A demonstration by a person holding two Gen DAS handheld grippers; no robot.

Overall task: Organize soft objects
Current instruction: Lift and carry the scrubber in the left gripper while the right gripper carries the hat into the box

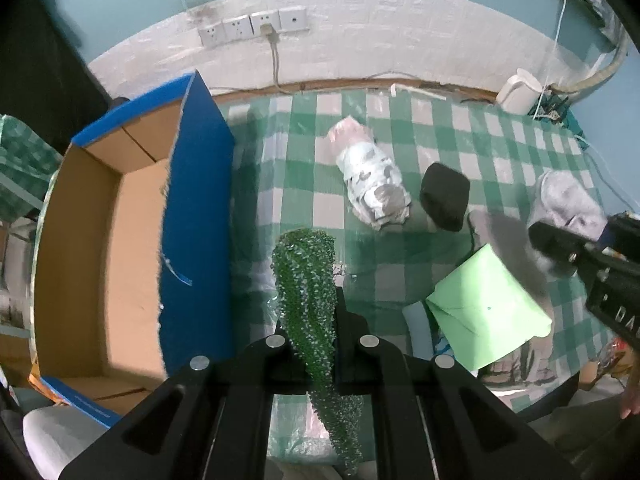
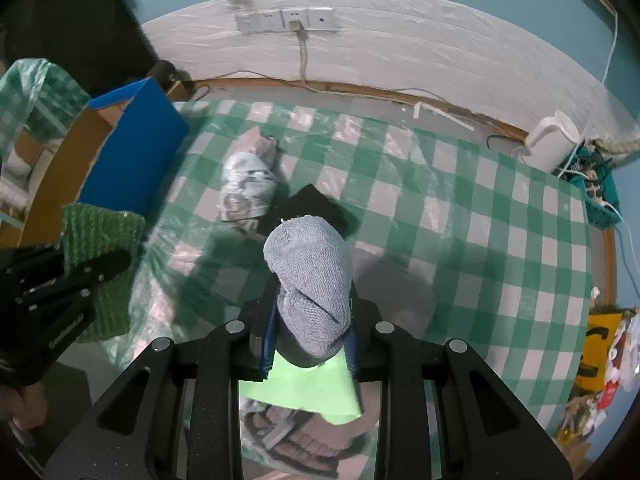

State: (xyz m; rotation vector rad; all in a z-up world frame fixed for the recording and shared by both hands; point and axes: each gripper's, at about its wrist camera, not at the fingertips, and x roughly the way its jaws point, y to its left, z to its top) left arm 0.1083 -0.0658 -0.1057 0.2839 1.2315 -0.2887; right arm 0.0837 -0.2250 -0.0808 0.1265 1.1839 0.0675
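Two grippers loaded: left gripper clamps a green mat raised above the checked tablecloth, beside the open cardboard box; right gripper pinches a grey knit cloth, light green paper under it. Farther out, a patterned bundle lies just beside a black pad

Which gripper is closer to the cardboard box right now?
Left. The left gripper, shut on the green mat, sits just right of the box's blue wall. The right gripper, holding the grey cloth, is farther right, across the checkered table.
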